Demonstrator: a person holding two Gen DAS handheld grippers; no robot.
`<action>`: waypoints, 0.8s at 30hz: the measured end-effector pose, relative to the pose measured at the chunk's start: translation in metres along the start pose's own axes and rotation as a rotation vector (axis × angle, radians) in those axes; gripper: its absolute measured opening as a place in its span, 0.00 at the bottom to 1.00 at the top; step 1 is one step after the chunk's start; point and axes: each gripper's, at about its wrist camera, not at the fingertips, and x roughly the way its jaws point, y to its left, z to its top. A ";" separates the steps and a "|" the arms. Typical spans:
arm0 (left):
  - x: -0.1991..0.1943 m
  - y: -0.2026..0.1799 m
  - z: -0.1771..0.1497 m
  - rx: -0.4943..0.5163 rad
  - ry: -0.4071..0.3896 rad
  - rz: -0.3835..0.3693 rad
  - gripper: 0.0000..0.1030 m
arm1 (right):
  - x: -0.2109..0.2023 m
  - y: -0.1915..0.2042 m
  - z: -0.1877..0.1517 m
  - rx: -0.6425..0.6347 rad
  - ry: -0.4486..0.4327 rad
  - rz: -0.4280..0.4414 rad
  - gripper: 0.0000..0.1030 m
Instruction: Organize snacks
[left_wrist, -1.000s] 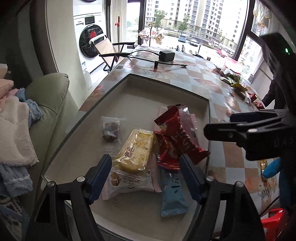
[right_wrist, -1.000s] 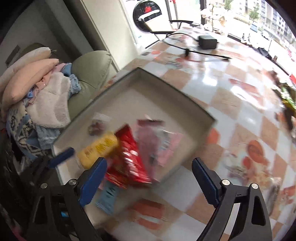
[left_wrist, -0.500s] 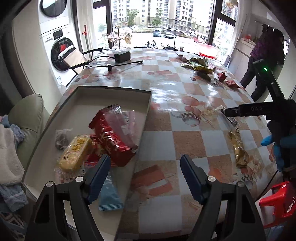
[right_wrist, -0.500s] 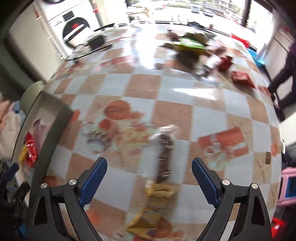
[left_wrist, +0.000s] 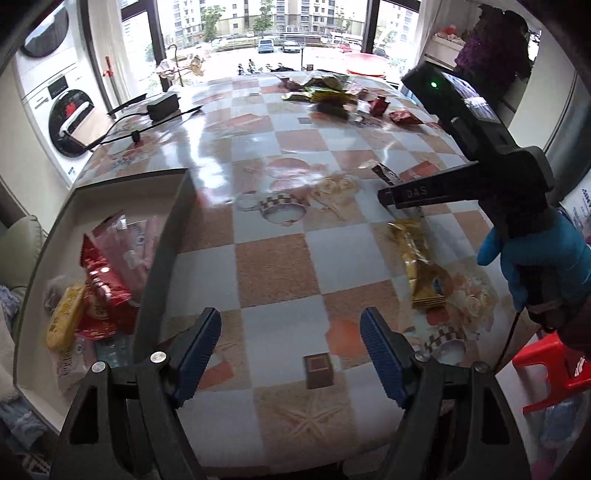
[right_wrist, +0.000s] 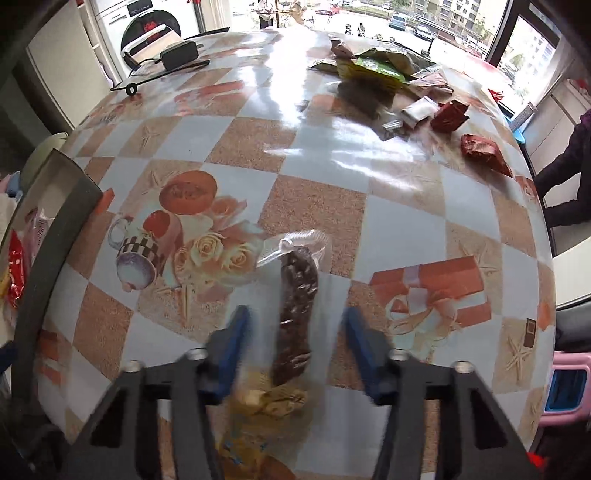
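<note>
Left wrist view: checkered table (left_wrist: 273, 266), washing machine (left_wrist: 55, 107), window (left_wrist: 258, 29).

1 tray (left_wrist: 162, 236), 2 near snacks (right_wrist: 297, 295), 1 adapter (right_wrist: 179, 53).

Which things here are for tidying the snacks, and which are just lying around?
For the job:
- tray with snacks in it
- brown snack in clear wrap, between the open fingers of the right claw
- gold packet
- snack pile
- left claw, open

Just lying around:
- charger and cable
- washing machine
- red stool
</note>
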 end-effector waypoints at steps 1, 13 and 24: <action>0.003 -0.009 0.003 0.012 0.005 -0.016 0.78 | -0.001 -0.006 -0.001 0.011 0.001 0.008 0.35; 0.064 -0.102 0.036 0.083 0.086 -0.046 0.79 | -0.028 -0.085 -0.063 0.144 -0.031 0.038 0.34; 0.073 -0.069 0.039 0.019 0.017 0.076 0.28 | -0.040 -0.088 -0.097 0.112 -0.090 0.014 0.35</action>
